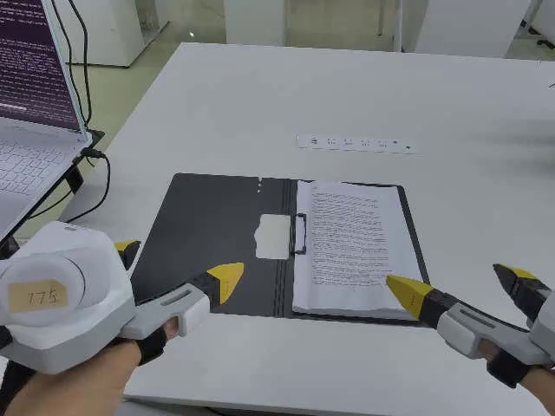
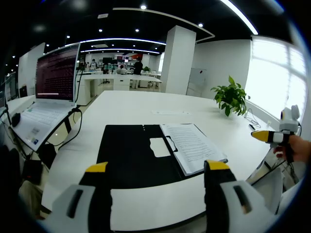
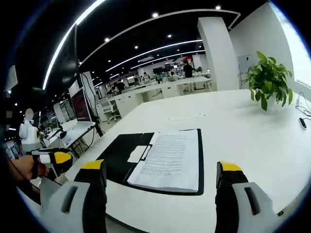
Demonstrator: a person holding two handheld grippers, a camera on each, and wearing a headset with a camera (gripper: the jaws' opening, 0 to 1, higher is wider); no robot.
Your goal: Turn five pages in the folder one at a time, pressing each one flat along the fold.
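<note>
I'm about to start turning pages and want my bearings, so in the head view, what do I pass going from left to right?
Laptop → left gripper → folder's metal clip → stack of printed pages → right gripper.

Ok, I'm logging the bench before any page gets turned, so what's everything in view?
Table: one, white, under everything.
Folder: one, black, open mid-table.
Pages: one stack, white, on the folder's right half.
Power strip: one, white, beyond the folder.
Laptop: one, pale, open at the table's left edge.
Plant: one, green, past the table's right side.
Left gripper: one, white with yellow tips, open, near the folder's left corner.
Right gripper: one, same colours, open, near the pages' right corner.
</note>
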